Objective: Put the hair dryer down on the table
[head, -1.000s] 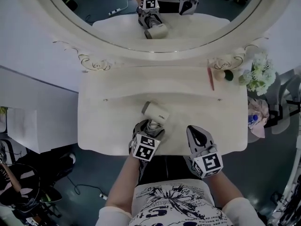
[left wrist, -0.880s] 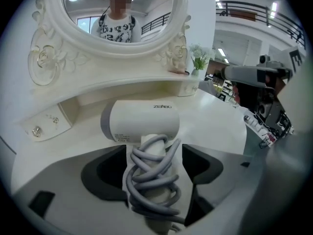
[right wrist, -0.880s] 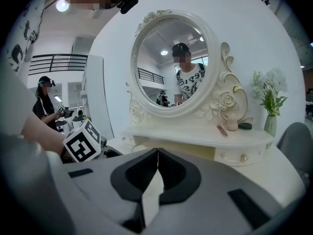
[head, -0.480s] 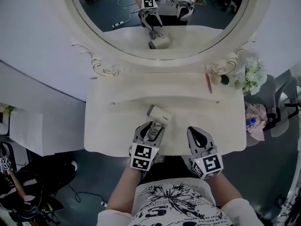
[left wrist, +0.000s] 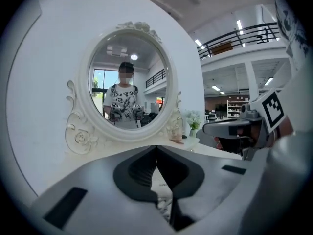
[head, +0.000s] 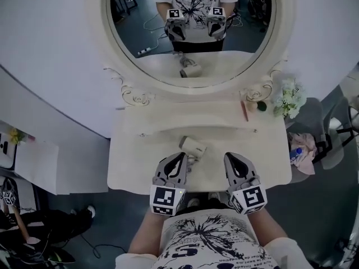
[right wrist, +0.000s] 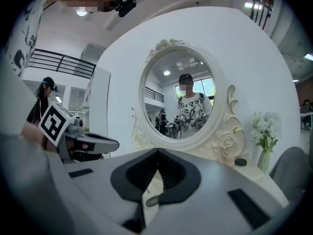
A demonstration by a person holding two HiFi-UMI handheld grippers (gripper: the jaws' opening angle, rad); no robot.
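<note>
Head view: dryer (head: 192, 148) lies mid-frame on the table (head: 134, 167), job looks done, left gripper (head: 181, 157) and right gripper (head: 231, 157) clenched empty.

Soft, even indoor light from ceiling lamps (left wrist: 238, 24); the pale worktop (head: 134, 161) looks slightly washed out, with faint shadows. Both gripper views bow strongly, with dark vignetted corners and a blurred foreground.

On table (head: 137, 164), hair dryer (head: 193, 147) centre; mirror (head: 190, 29) behind; flowers (head: 286, 98) back right; left claw (head: 180, 155), right claw (head: 230, 156) before it.
</note>
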